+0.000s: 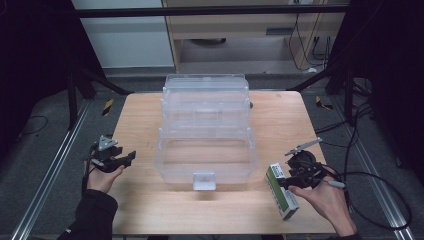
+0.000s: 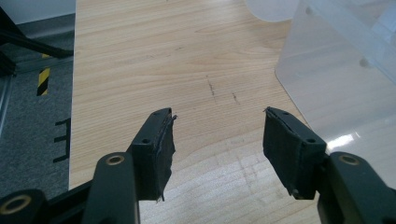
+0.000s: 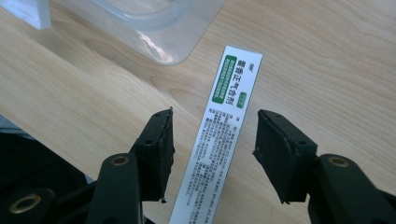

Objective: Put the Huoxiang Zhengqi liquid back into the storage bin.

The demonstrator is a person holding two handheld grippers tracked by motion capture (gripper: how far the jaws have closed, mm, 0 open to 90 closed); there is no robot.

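The right gripper (image 3: 212, 140), jaws standing apart, is straddling the green-and-white box (image 3: 219, 140), whose long axis is running six to twelve o'clock, lying at five o'clock of the clear bin (image 1: 205, 150).

light wooden table (image 1: 280, 120): clear plastic tiered box (image 1: 205, 132) at centre, green-white carton (image 1: 281, 191) lying near right front.

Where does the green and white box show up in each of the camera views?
High view: the green and white box lies at lower right, beside the right tool.
Right gripper view: centre, between the open jaws, untouched.
Left gripper view: not in it.
Shared landmark: the clear plastic container, also and.
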